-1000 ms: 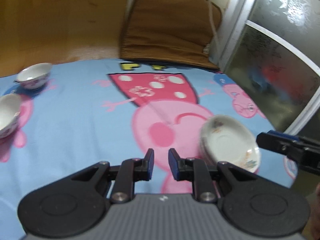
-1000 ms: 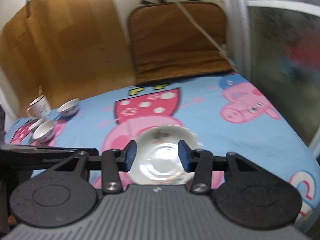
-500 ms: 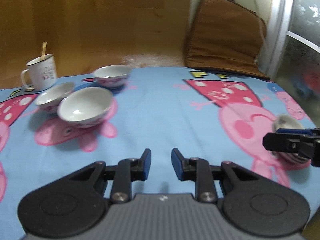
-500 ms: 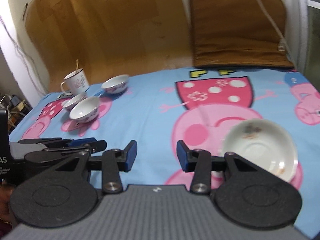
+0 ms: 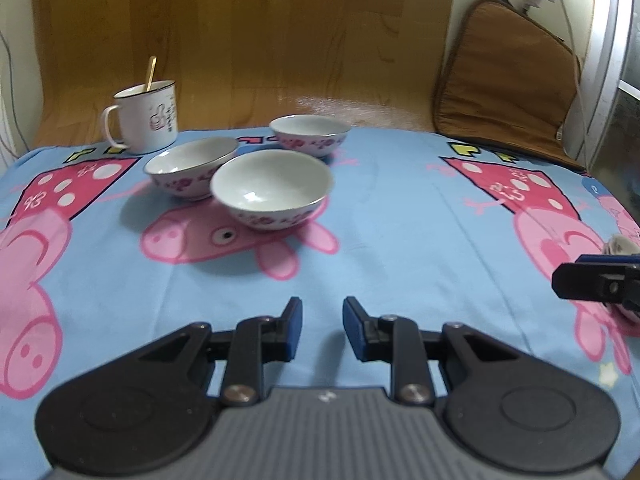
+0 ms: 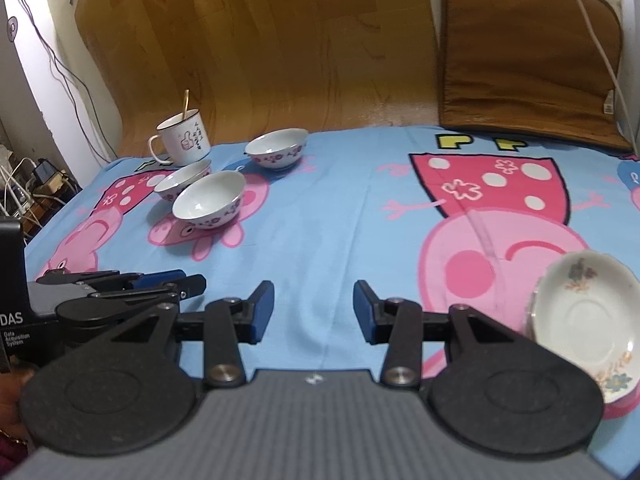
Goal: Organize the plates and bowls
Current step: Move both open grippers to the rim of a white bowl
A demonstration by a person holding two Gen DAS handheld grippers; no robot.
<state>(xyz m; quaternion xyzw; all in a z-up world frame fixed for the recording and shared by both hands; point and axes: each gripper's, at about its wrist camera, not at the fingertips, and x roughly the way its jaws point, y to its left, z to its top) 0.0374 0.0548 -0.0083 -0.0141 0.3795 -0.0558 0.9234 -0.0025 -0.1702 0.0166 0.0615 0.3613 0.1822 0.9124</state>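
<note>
Three white bowls with pink flower bands sit on the blue cartoon tablecloth at the far left: a near one [image 5: 272, 190] [image 6: 209, 200], a left one [image 5: 191, 167] [image 6: 182, 180] and a far one [image 5: 309, 135] [image 6: 277, 153]. A stack of white floral plates [image 6: 584, 320] lies at the right, only its edge showing in the left wrist view [image 5: 620, 245]. My left gripper [image 5: 320, 330] is open and empty, well short of the bowls. My right gripper [image 6: 314, 312] is open and empty, left of the plates.
A white mug [image 5: 146, 122] [image 6: 184, 140] with a spoon stands behind the bowls. A brown cushion [image 6: 528, 56] leans on the back wall at the right. Wood panelling runs behind the table. Cables hang at the left edge [image 6: 44, 48].
Both grippers have swung left, from over the plates toward the bowls. The plates slid to the right edge of both views and the bowls came toward centre. The jaws stayed open.
</note>
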